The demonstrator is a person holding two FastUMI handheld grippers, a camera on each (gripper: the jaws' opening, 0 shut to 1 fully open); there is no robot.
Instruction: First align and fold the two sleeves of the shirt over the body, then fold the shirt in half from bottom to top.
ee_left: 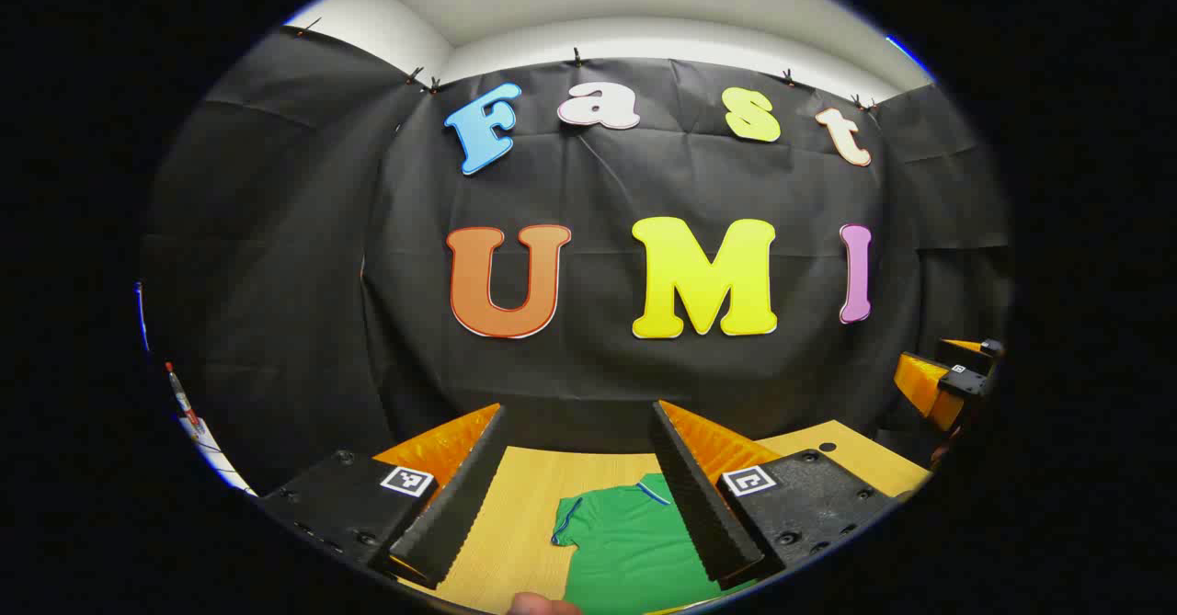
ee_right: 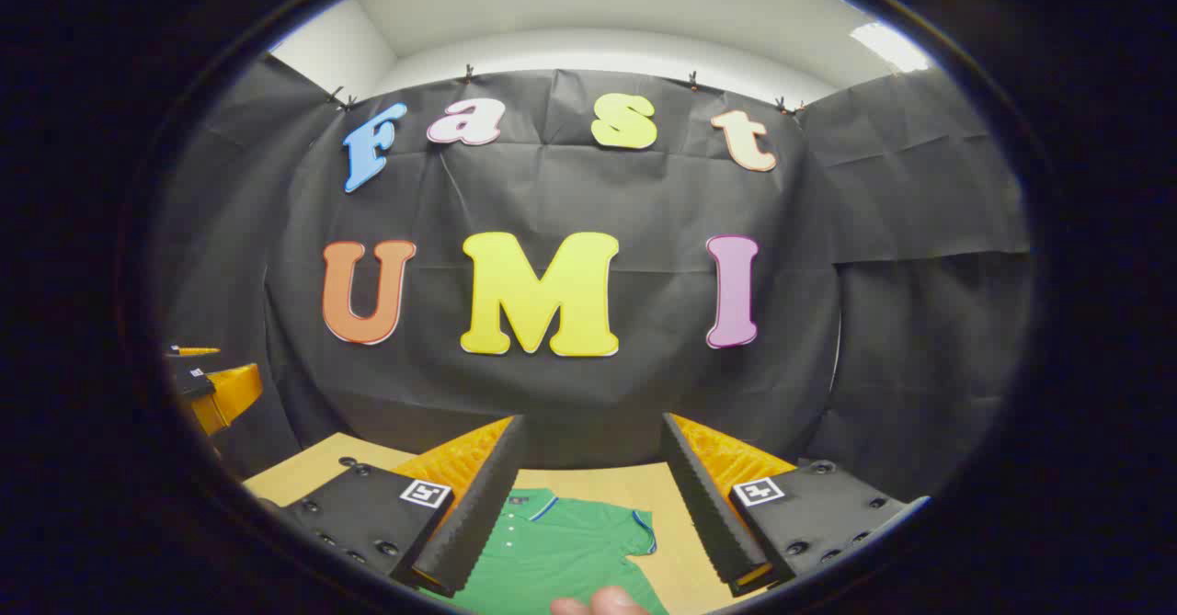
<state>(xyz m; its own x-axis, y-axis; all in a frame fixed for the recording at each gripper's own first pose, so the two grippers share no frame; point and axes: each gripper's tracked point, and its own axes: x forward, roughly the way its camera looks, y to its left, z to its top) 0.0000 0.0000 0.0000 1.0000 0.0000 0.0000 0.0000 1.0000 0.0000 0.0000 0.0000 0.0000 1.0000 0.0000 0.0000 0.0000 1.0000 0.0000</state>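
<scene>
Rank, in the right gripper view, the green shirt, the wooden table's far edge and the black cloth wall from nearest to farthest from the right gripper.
1. Green shirt, on the table just below and ahead of the right gripper.
2. Table's far edge, beyond the shirt.
3. Black cloth wall, behind the table.

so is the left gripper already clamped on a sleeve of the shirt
No, in the left gripper view the left gripper is open and held above the table, with the green shirt lying flat below its fingers.
</scene>
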